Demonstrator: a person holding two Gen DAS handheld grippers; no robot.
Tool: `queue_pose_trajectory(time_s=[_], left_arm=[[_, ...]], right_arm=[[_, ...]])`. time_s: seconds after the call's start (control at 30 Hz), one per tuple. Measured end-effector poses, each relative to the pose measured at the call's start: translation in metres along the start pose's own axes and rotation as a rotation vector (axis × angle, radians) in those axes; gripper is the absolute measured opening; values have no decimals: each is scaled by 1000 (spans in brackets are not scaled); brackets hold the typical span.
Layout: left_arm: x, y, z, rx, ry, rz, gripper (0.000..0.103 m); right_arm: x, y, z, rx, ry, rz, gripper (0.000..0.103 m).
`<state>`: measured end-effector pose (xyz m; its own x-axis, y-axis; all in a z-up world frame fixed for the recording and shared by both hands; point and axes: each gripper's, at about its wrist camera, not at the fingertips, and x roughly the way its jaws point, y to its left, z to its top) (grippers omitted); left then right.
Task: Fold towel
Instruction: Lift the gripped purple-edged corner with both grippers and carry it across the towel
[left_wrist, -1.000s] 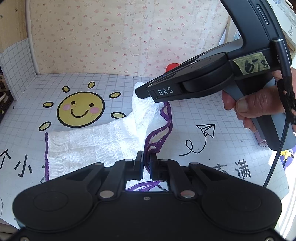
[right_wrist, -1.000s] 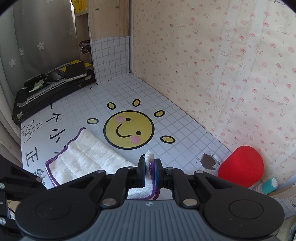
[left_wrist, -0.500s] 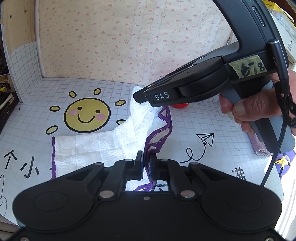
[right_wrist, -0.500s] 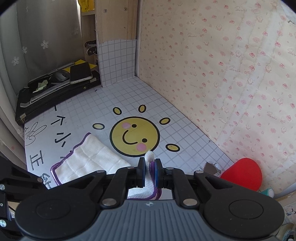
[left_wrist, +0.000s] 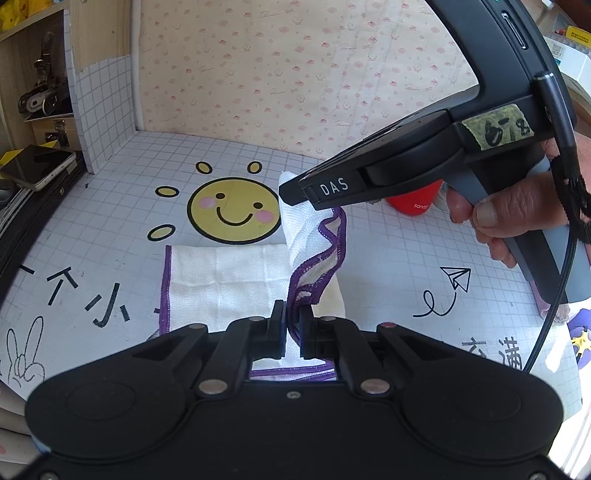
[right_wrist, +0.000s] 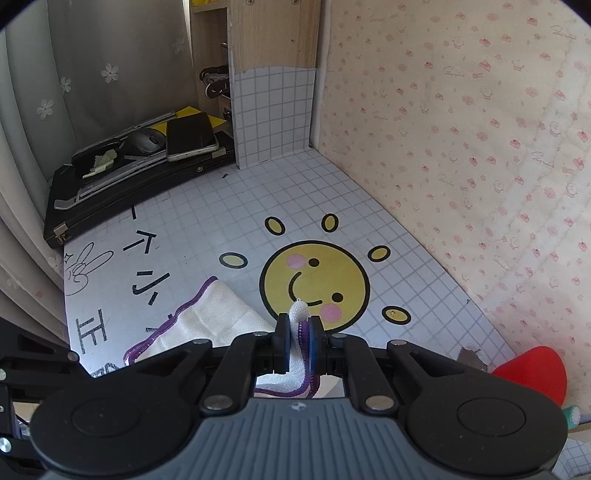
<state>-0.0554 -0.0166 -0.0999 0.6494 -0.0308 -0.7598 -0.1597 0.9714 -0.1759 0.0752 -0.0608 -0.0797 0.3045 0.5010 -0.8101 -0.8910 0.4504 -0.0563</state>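
One towel (left_wrist: 225, 280), white with purple edging, lay on the gridded surface (left_wrist: 388, 266) just in front of the printed sun face (left_wrist: 233, 211), its flat part extending toward the left edge and its right side lifted off the surface. The left gripper (left_wrist: 292, 326) had its fingers clenched on the purple hem at the towel's near right corner. The right gripper (right_wrist: 297, 341) had its fingers clenched on the far right corner, a white tip of cloth standing up between the blue pads (right_wrist: 282, 339); in the left wrist view the right gripper's body (left_wrist: 436, 155) hung above the sun face's right side, with the towel draping down from it in a loose fold. Between the two held corners the purple hem sagged in a curve. At the far edge of the surface a quilted backing with a pink print (left_wrist: 295, 74) stood upright, and at the far left corner a grid-papered wooden post (right_wrist: 275, 110) closed the side. Beyond the left edge lay one black case (right_wrist: 122, 192) carrying one phone (right_wrist: 190, 136) and one computer mouse (right_wrist: 146, 142). One red cup (left_wrist: 413, 197) stood near the far edge, right of the towel and apart from it. Bare grid showed on the surface left of the towel, around the printed characters, and right of it around the paper-plane drawing (left_wrist: 457, 277).
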Motion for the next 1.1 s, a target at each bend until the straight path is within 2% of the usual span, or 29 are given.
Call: queue_pose_trajectory(time_s=[0.27,0.47,1.1], left_arm=[[11,21,-9,-25,28,57,7],[18,28,-13,-44,41,72,7],[16,29,-18,-59,34,106,7]], right_arm=[[29,21,10,-36,33,31,8],[46,32,13,-52,58,44,8],[63,49,23,-124,91,61,8]])
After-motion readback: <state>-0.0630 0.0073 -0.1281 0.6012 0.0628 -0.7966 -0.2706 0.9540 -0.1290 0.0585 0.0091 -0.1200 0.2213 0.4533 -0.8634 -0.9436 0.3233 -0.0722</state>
